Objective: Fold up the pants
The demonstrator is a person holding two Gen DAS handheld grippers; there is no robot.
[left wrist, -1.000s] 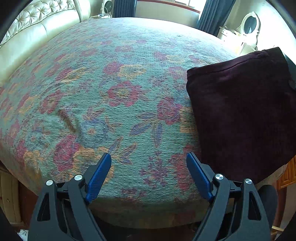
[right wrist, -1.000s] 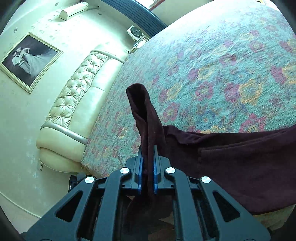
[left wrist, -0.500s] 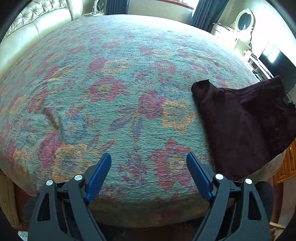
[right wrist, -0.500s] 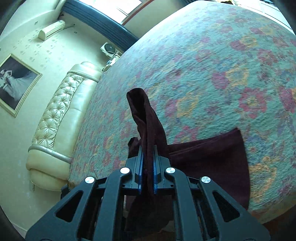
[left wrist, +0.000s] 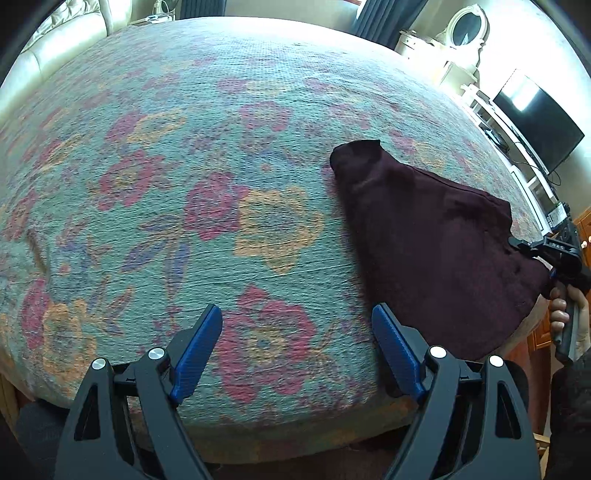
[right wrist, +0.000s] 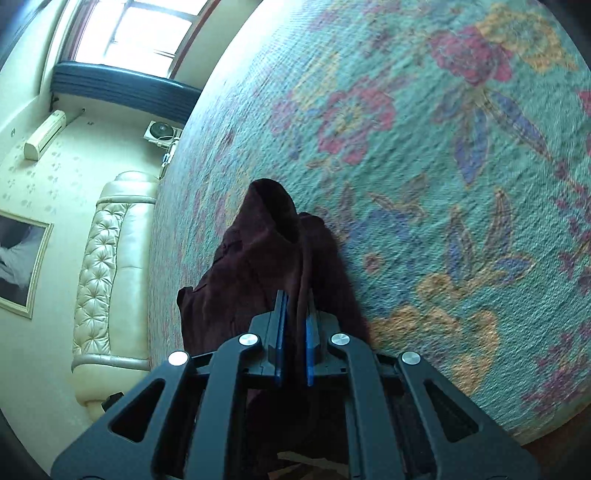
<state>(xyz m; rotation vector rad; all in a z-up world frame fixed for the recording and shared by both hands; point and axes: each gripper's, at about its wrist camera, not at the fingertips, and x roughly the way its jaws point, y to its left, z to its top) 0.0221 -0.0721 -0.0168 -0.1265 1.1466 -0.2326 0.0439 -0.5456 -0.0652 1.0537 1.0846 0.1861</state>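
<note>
The dark maroon pants (left wrist: 436, 254) lie bunched on the right side of the floral bedspread (left wrist: 207, 173), with one end hanging over the bed's near edge. My left gripper (left wrist: 297, 347) is open and empty, low over the front of the bed, left of the pants. My right gripper (right wrist: 294, 336) is shut on a thick fold of the pants (right wrist: 273, 251), which rises between the blue pads. The right gripper also shows at the right edge of the left wrist view (left wrist: 550, 254), holding the pants' edge.
A cream tufted headboard (right wrist: 110, 266) curves round the far side of the round bed. A white dresser with an oval mirror (left wrist: 465, 33) and a black TV (left wrist: 535, 125) stand beyond the bed's right side. A window (right wrist: 125, 33) lights the room.
My right gripper has pulled the pants across the bed; they now lie in a narrower, more bunched shape. My left gripper has moved forward over the bedspread and stays open.
</note>
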